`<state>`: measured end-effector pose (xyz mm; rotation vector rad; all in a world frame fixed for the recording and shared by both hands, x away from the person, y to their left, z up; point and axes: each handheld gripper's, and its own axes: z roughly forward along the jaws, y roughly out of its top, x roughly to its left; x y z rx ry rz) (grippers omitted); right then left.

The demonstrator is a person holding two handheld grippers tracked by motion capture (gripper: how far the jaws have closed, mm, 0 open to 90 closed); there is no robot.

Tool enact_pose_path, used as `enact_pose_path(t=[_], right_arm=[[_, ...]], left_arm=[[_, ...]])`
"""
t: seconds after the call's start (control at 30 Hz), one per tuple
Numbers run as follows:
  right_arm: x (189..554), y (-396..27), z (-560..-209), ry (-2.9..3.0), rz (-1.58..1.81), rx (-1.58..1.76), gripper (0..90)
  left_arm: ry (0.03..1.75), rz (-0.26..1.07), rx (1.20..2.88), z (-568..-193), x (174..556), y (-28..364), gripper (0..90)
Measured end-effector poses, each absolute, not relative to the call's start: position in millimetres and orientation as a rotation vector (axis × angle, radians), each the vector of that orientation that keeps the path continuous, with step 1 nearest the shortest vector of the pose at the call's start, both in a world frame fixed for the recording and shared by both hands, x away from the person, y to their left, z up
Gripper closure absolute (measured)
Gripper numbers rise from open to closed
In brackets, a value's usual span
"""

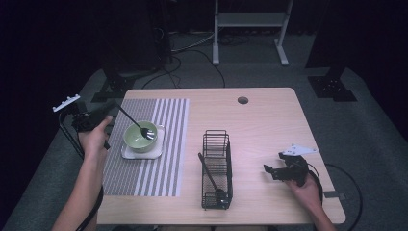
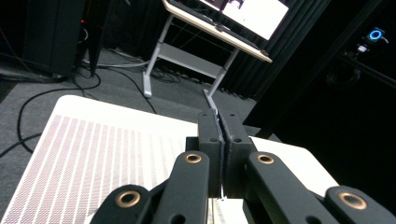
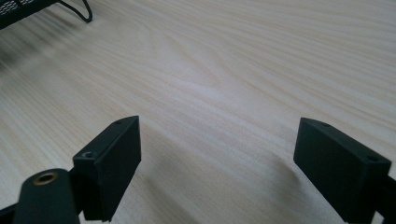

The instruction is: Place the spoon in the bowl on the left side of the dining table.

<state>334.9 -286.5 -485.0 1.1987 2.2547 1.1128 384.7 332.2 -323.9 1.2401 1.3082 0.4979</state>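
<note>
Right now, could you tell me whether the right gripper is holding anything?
No, the right gripper stands open over bare table, with nothing between its jaws.

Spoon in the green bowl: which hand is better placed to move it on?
Left. The left gripper is shut on the spoon handle above the bowl; the right gripper rests open on the table, beyond the wire caddy.

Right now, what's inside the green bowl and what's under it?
Inside the round green bowl rests the shiny head of a black-handled spoon, held by the left gripper. Under the bowl sits a square white plate on the striped grey placemat. The bowl covers the plate's middle.
</note>
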Motion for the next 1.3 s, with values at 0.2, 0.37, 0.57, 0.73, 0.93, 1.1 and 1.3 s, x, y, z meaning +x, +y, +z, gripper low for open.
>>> enact_pose_path(t=[0.2, 0.37, 0.57, 0.73, 0.93, 1.1, 1.3], right_arm=[[335.0, -286.4, -485.0, 2.255, 1.112, 1.199, 14.0], [334.9, -286.4, -484.9, 2.255, 1.112, 1.199, 14.0], [335.0, -286.4, -485.0, 2.255, 1.111, 1.199, 14.0], [335.0, -286.4, -485.0, 2.254, 1.111, 1.199, 13.9], [335.0, -286.5, -485.0, 2.254, 1.112, 1.199, 14.0], [334.9, -286.4, -485.0, 2.255, 1.111, 1.197, 14.0], [334.9, -286.3, -485.0, 2.254, 1.11, 1.198, 14.0]], left_arm=[[1.331, 0.514, 1.237, -327.7, 384.2, 338.1, 89.2], [1.351, 0.528, 1.232, -331.3, 383.3, 343.4, 89.2], [1.368, 0.53, 1.219, -336.2, 382.9, 347.3, 89.2], [1.374, 0.537, 1.222, -339.4, 382.6, 348.7, 89.2], [1.387, 0.547, 1.217, -344.3, 382.3, 350.4, 89.2], [1.401, 0.549, 1.212, -349.4, 381.3, 354.0, 89.2], [1.412, 0.549, 1.203, -355.2, 381.0, 357.3, 89.1]])
